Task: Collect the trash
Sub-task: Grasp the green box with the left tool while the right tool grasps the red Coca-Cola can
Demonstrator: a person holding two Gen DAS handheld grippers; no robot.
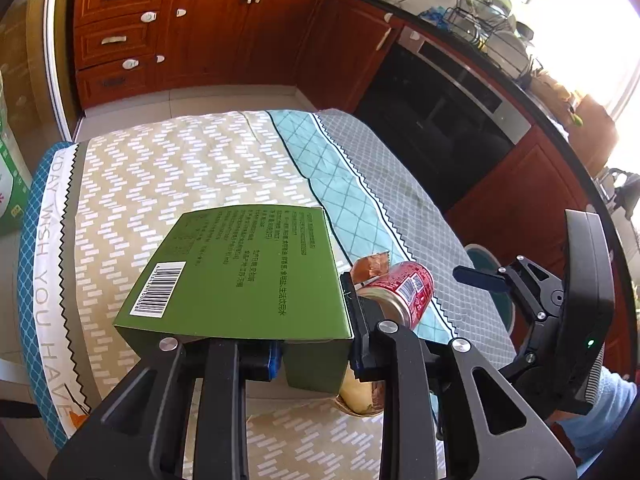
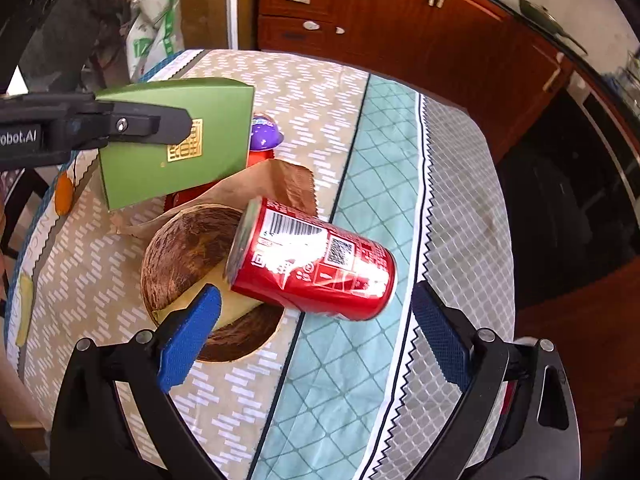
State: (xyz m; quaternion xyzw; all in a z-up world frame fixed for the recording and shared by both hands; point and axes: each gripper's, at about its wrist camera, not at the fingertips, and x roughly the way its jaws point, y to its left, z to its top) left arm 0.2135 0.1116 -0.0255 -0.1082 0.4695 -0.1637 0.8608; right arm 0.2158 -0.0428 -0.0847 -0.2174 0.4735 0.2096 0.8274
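- On our left, we held the flat green cardboard box (image 2: 176,140) clamped in our left gripper (image 2: 168,124), lifted above the table and up-left of the round brown wooden bowl (image 2: 188,252).
- Behind the bowl lay a crumpled brown paper bag (image 2: 280,180), with a purple-capped red container (image 2: 264,136) partly hidden beyond it.
- A pale yellow peel (image 2: 236,308) rested inside the bowl.
- The red aluminium drink can (image 2: 316,264) lay on its side, its base over the bowl's right rim, on the patterned tablecloth (image 2: 360,380).
- Our right gripper (image 2: 316,336) hung spread wide and empty just near of the can, its blue pads (image 2: 188,336) either side.
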